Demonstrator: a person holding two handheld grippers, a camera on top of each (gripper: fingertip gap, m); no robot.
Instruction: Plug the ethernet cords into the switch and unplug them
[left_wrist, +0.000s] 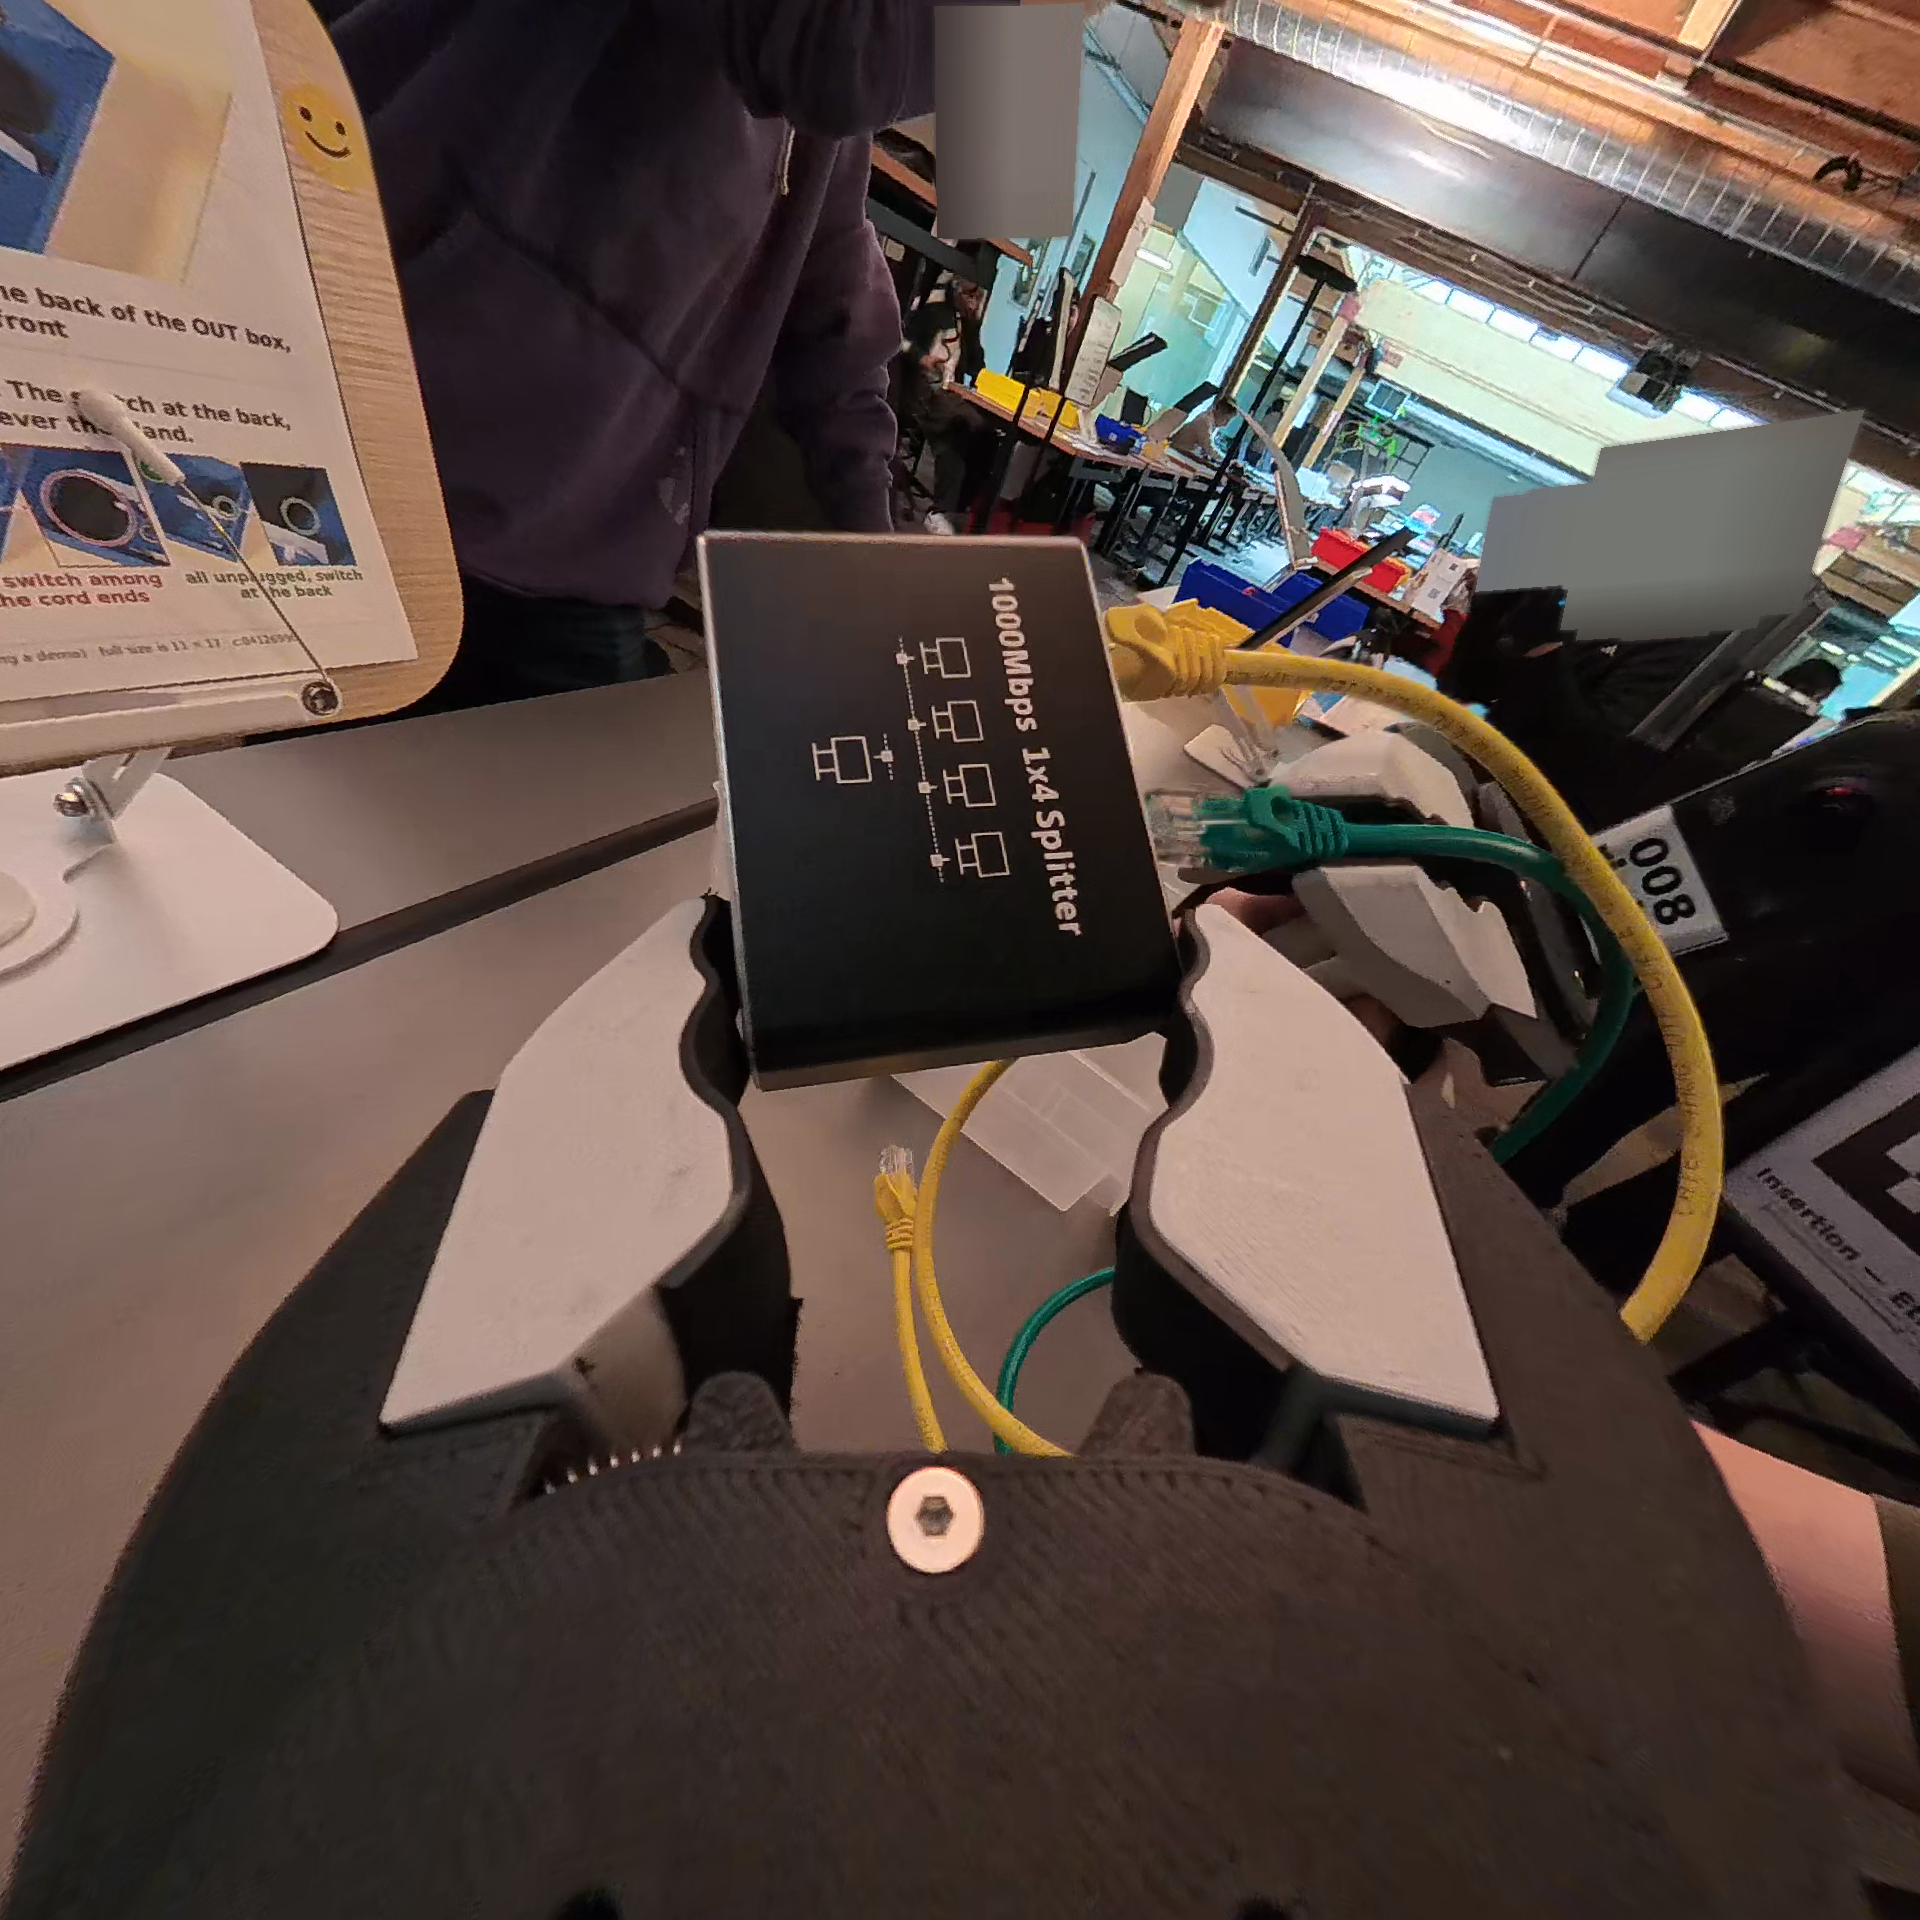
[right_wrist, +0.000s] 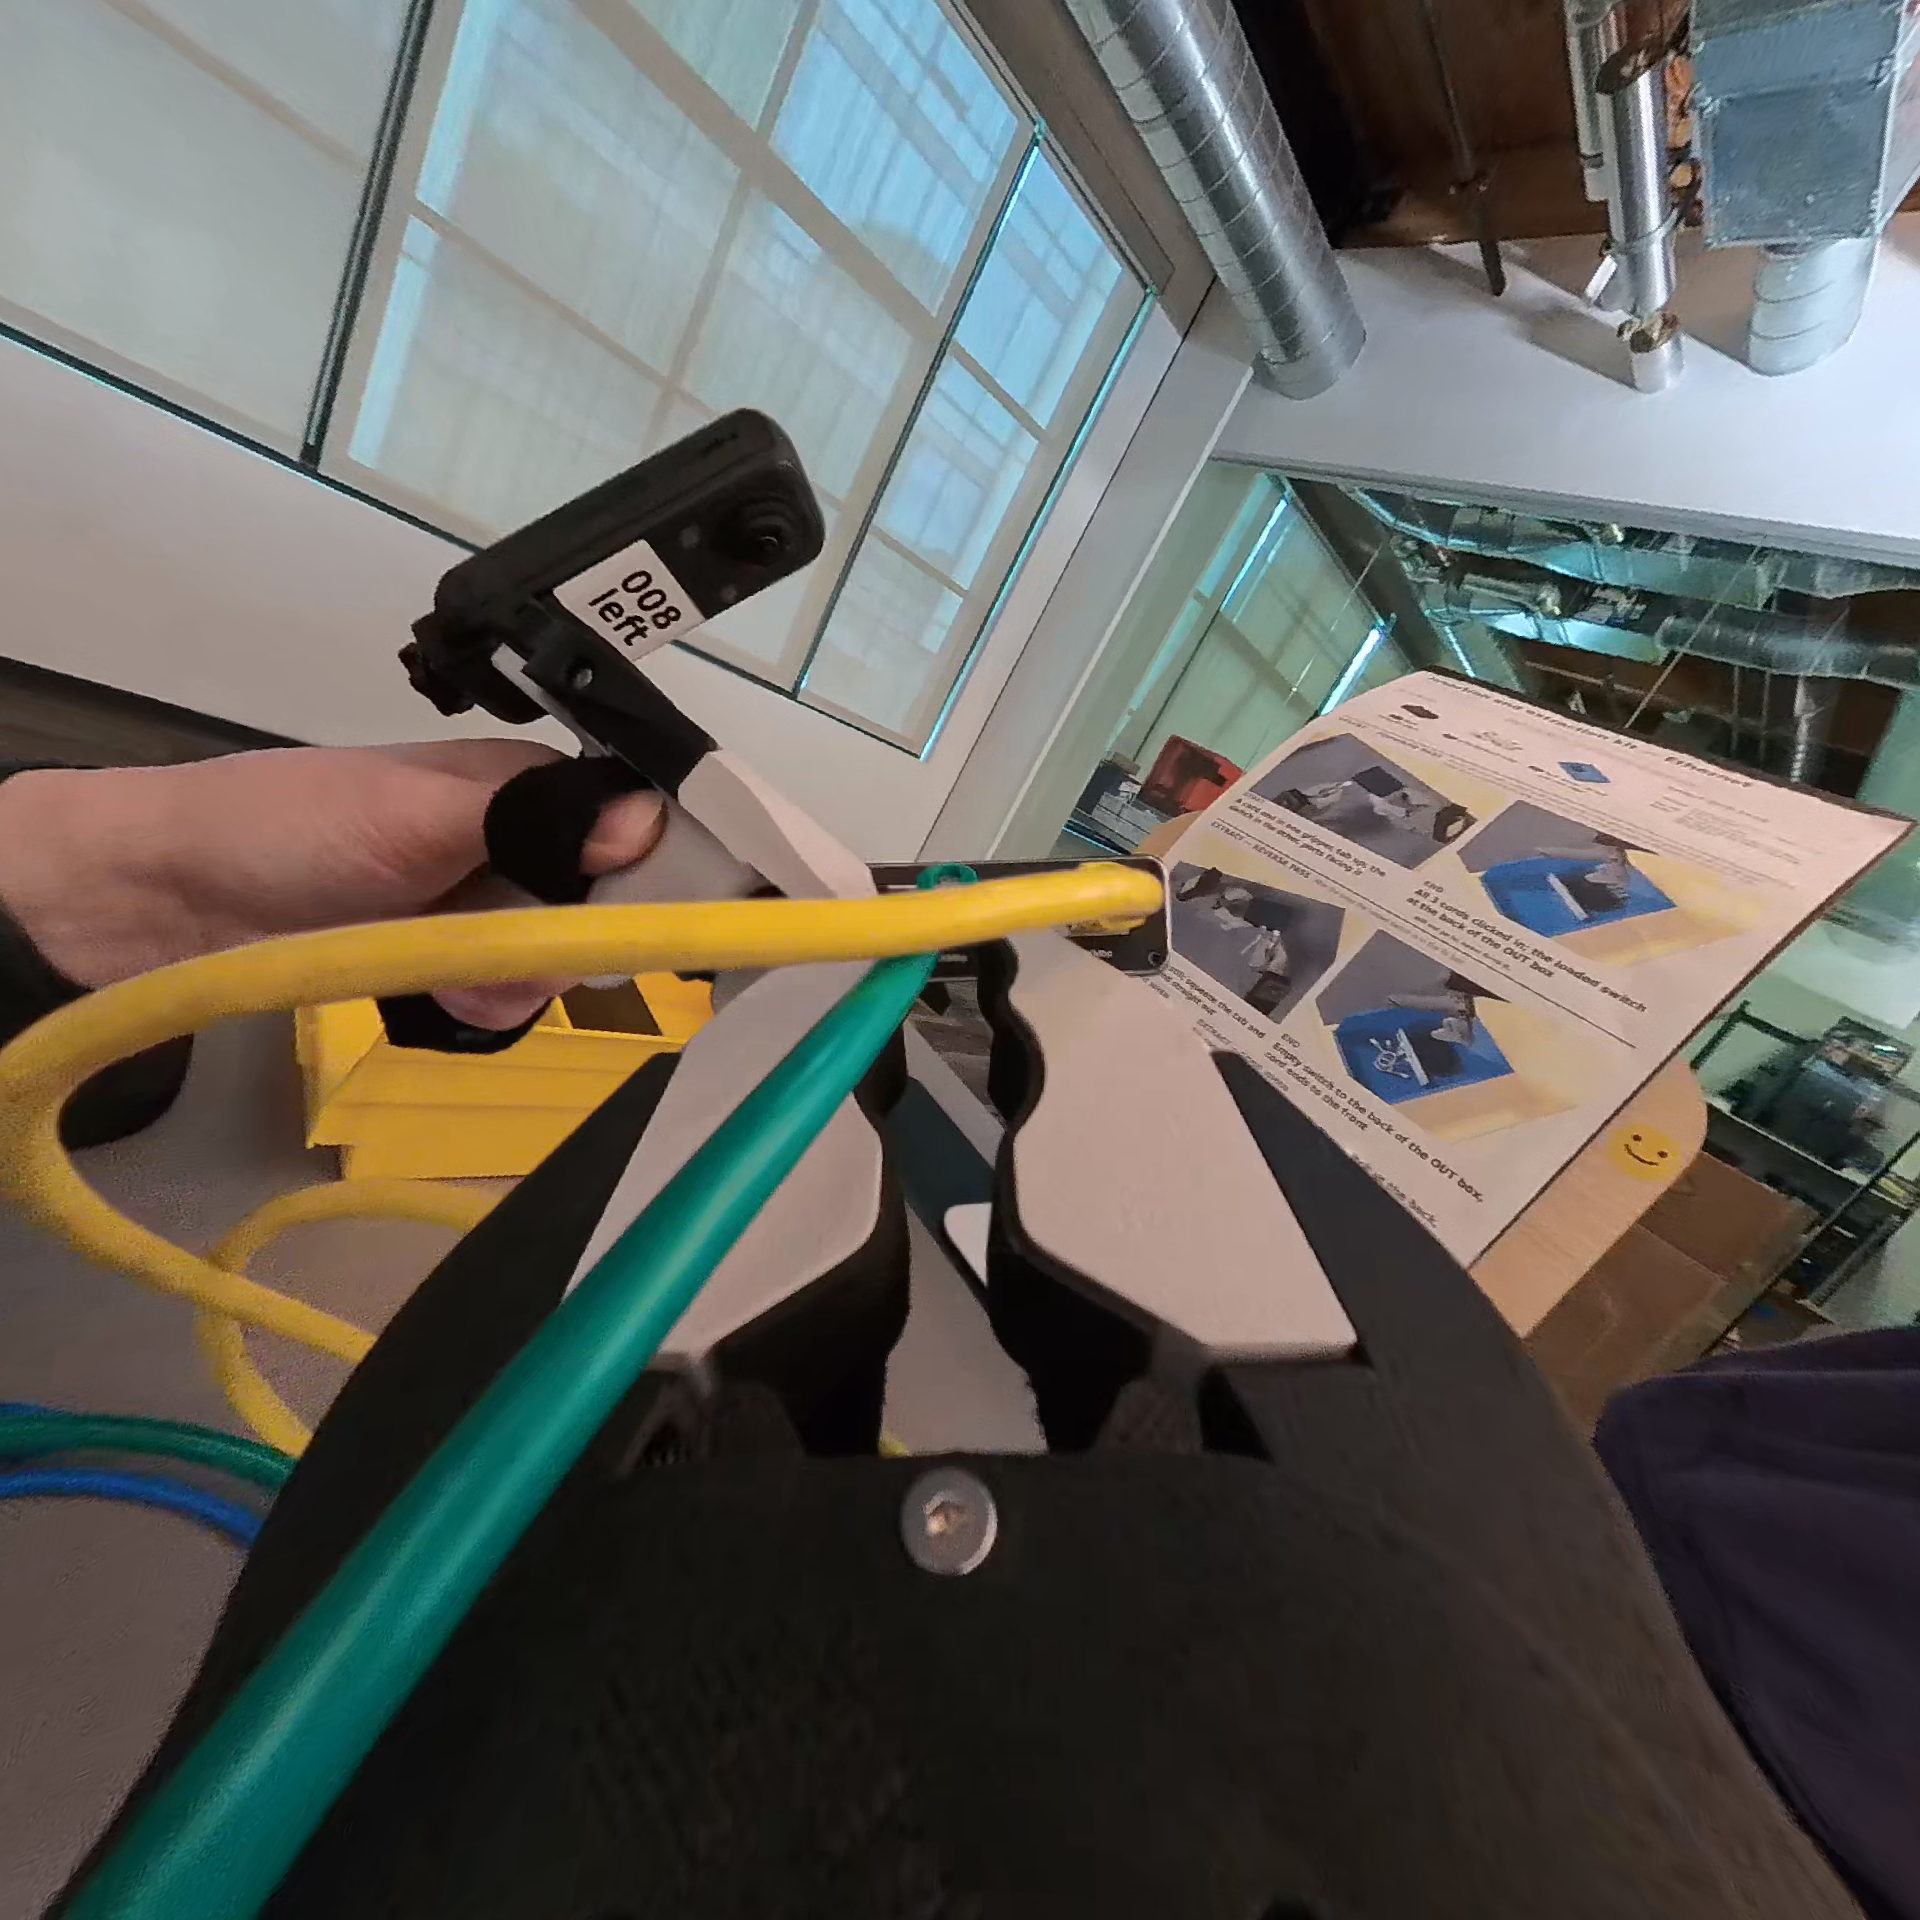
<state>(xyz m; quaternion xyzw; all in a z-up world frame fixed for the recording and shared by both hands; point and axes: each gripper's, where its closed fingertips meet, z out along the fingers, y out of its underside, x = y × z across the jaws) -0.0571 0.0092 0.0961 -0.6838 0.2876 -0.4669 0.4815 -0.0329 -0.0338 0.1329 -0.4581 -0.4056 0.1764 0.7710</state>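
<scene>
The black switch (left_wrist: 935, 790) tilts upright, the yellow cord (left_wrist: 1174, 649) plugged in, the green cord's (left_wrist: 1247, 831) plug just beside it.

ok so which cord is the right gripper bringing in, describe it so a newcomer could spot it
Start at the black switch clamped in the left gripper. Along its right edge a yellow plug is at the upper corner; just below it, the green cord is held by the right gripper. It is the only green connector there, its clear tip not yet touching the switch.

A workshop: exposed metal ducts (right_wrist: 1226, 187) and timber beams (left_wrist: 1164, 166) overhead, long workbenches (left_wrist: 1122, 436) crowded with coloured parts bins (left_wrist: 1351, 551).
</scene>
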